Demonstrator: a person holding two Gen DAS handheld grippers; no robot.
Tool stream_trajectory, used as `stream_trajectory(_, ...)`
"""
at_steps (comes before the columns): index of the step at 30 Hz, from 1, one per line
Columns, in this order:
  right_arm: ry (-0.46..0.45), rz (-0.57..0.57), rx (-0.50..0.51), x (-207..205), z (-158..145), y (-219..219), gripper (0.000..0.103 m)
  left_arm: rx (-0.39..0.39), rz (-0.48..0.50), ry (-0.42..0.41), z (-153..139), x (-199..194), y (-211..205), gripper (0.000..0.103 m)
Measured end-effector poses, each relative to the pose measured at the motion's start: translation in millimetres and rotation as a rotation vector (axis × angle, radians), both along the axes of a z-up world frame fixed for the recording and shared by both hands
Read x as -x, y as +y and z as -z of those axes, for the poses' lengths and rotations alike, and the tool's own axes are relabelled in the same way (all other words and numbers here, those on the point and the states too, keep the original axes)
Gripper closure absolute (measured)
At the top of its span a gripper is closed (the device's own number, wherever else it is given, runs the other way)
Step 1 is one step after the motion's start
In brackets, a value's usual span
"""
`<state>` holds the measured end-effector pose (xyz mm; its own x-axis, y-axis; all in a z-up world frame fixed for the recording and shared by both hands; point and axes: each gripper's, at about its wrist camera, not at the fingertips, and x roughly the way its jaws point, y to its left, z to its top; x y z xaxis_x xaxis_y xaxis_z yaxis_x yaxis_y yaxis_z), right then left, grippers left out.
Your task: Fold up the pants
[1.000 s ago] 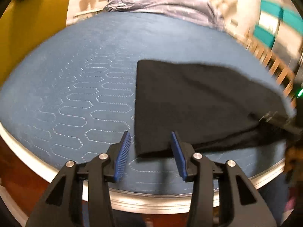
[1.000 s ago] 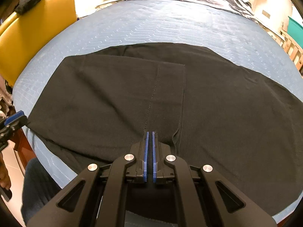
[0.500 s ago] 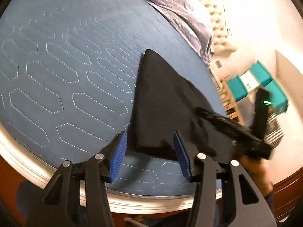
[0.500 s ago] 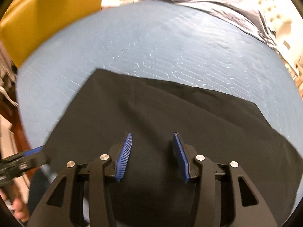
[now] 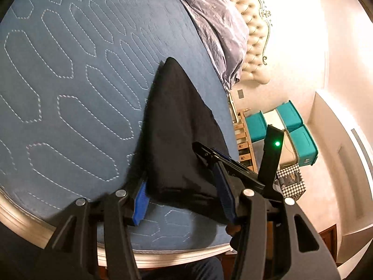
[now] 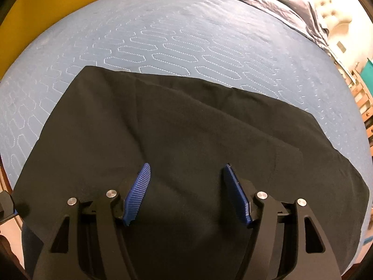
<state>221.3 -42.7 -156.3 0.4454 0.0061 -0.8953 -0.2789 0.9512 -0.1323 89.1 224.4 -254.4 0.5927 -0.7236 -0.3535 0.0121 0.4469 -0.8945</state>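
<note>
The black pants (image 6: 186, 128) are lying folded on the blue quilted bed (image 6: 174, 30), filling the 6 o'clock half of the right wrist view. The right gripper (image 6: 186, 193) is hovering over them with fingers spread wide, holding nothing. The left gripper (image 5: 184, 200) is also gaping open, straddling the pants' near corner (image 5: 177, 186). A rumpled sheet (image 5: 214, 23) is bunching at 1 o'clock.

Warm indoor light; the wall (image 5: 326, 35) at the left wrist view's upper right glares white. Fisheye bending and dark vignetting mark every corner.
</note>
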Motion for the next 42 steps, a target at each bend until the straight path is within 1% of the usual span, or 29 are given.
stream_trajectory(2, 0.009, 0.001, 0.0, -5, 0, 0, 0.038, -0.003, -0.001, 0.007, 0, 1, -4, 0.058)
stream_trajectory(5, 0.028, 0.009, -0.006, -10, -4, -3, 0.034, -0.038, -0.034, 0.019, -1, 0, -8, 0.086)
stream_trajectory(6, 0.049, 0.019, -0.017, -13, -8, -6, 0.033, -0.071, -0.048, 0.013, -5, 1, -10, 0.087)
stream_trajectory(8, 0.043, 0.025, -0.069, -11, -25, -7, 0.033, -0.145, -0.054, -0.012, -15, 6, -14, 0.09)
stream_trajectory(9, 0.037, 0.006, -0.11, -10, -39, -2, 0.03, -0.208, -0.059, -0.038, -25, 8, -20, 0.09)
stream_trajectory(10, 0.045, -0.018, -0.149, -11, -49, 3, 0.027, -0.248, -0.066, -0.054, -31, 10, -24, 0.091)
stream_trajectory(11, 0.08, -0.057, -0.216, -14, -60, 12, 0.021, -0.299, -0.078, -0.07, -38, 12, -31, 0.092)
stream_trajectory(12, 0.124, -0.087, -0.267, -17, -67, 20, 0.018, -0.373, -0.093, -0.097, -49, 14, -40, 0.092)
stream_trajectory(14, 0.185, -0.135, -0.316, -22, -75, 33, 0.017, -0.491, -0.114, -0.145, -66, 20, -55, 0.092)
stream_trajectory(15, 0.223, -0.162, -0.336, -27, -81, 43, 0.017, -0.567, -0.122, -0.175, -76, 23, -66, 0.092)
stream_trajectory(16, 0.242, -0.172, -0.342, -30, -83, 47, 0.017, -0.624, -0.127, -0.196, -84, 25, -76, 0.092)
stream_trajectory(18, 0.323, -0.2, -0.357, -39, -85, 59, 0.017, -0.742, -0.134, -0.242, -98, 29, -98, 0.093)
stream_trajectory(20, 0.369, -0.233, -0.331, -44, -87, 69, 0.017, -0.828, -0.136, -0.277, -106, 32, -114, 0.093)
stream_trajectory(23, 0.38, -0.269, -0.237, -46, -89, 80, 0.017, -0.932, -0.133, -0.316, -117, 34, -138, 0.093)
stream_trajectory(25, 0.384, -0.3, -0.209, -45, -91, 81, 0.017, -0.995, -0.124, -0.35, -124, 37, -154, 0.094)
stream_trajectory(26, 0.381, -0.312, -0.207, -46, -91, 78, 0.019, -1.019, -0.121, -0.37, -128, 39, -161, 0.094)
stream_trajectory(27, 0.37, -0.332, -0.21, -44, -95, 72, 0.028, -1.05, -0.116, -0.399, -135, 41, -173, 0.094)
stream_trajectory(28, 0.351, -0.337, -0.21, -43, -100, 64, 0.036, -1.072, -0.111, -0.423, -140, 43, -182, 0.094)
stream_trajectory(29, 0.34, -0.33, -0.216, -42, -104, 55, 0.059, -1.098, -0.104, -0.451, -145, 46, -193, 0.094)
stream_trajectory(30, 0.326, -0.316, -0.248, -44, -113, 36, 0.07, -1.118, -0.097, -0.477, -152, 46, -205, 0.094)
stream_trajectory(31, 0.303, -0.305, -0.285, -43, -123, 15, 0.073, -1.129, -0.09, -0.497, -156, 47, -214, 0.094)
stream_trajectory(32, 0.261, -0.279, -0.312, -40, -137, -15, 0.079, -1.139, -0.08, -0.521, -161, 48, -226, 0.094)
stream_trajectory(34, 0.209, -0.228, -0.353, -36, -154, -60, 0.084, -1.157, -0.05, -0.586, -174, 53, -261, 0.094)
stream_trajectory(36, 0.145, -0.14, -0.424, -27, -170, -132, 0.088, -1.172, -0.002, -0.66, -182, 60, -305, 0.094)
stream_trajectory(38, 0.094, -0.074, -0.489, -23, -176, -192, 0.09, -1.179, 0.061, -0.73, -185, 69, -354, 0.095)
stream_trajectory(39, 0.067, -0.004, -0.517, -14, -172, -241, 0.09, -1.185, 0.103, -0.768, -182, 77, -386, 0.095)
stream_trajectory(40, 0.052, 0.032, -0.529, -8, -169, -266, 0.09, -1.19, 0.134, -0.792, -179, 82, -409, 0.095)
stream_trajectory(41, 0.039, 0.081, -0.562, 1, -158, -308, 0.091, -1.197, 0.165, -0.816, -173, 88, -434, 0.095)
stream_trajectory(42, 0.037, 0.11, -0.58, 7, -148, -333, 0.092, -1.209, 0.2, -0.844, -164, 95, -463, 0.094)
